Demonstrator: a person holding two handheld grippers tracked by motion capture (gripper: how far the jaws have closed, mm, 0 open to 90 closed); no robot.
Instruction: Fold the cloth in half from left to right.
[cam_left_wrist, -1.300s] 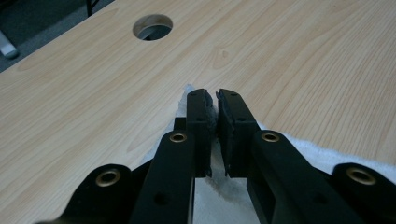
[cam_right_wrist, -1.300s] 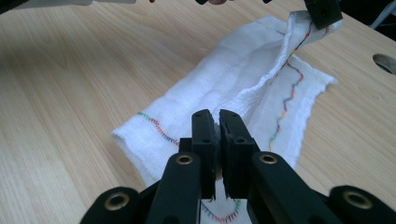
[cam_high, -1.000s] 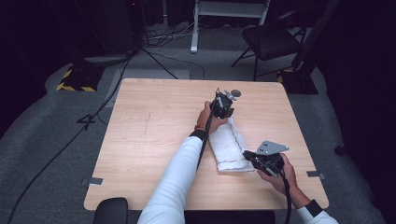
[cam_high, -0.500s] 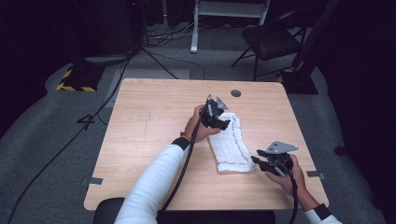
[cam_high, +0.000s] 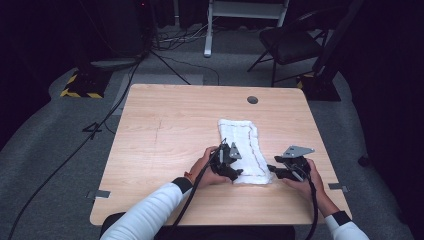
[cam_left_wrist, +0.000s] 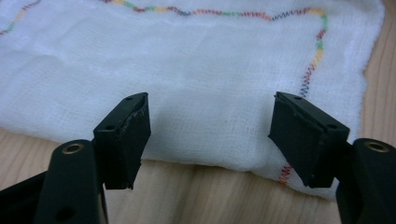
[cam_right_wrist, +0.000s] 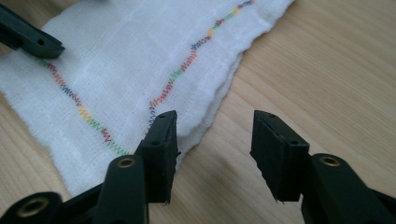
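Note:
A folded white cloth (cam_high: 243, 146) with multicoloured zigzag stitching lies flat on the right half of the wooden table (cam_high: 165, 130), long side running away from me. My left gripper (cam_high: 233, 165) is at the cloth's near left edge. In the left gripper view it (cam_left_wrist: 210, 100) stands open, its jaws low over the cloth (cam_left_wrist: 187, 56) with nothing between them. My right gripper (cam_high: 276, 171) is at the near right corner. In the right gripper view it (cam_right_wrist: 215, 119) is open, its left jaw over the cloth's layered edge (cam_right_wrist: 126, 60) and its right jaw over bare wood.
A round cable hole (cam_high: 252, 99) sits near the table's far edge. The table's left half is bare wood. A black chair (cam_high: 290, 42) and a stand leg (cam_high: 207, 30) are on the floor beyond. Grey tape marks (cam_high: 102, 194) lie on the near edge.
My left gripper has drawn back from the cloth's far end to its near left edge. The cloth now lies flatter. The right gripper has barely shifted.

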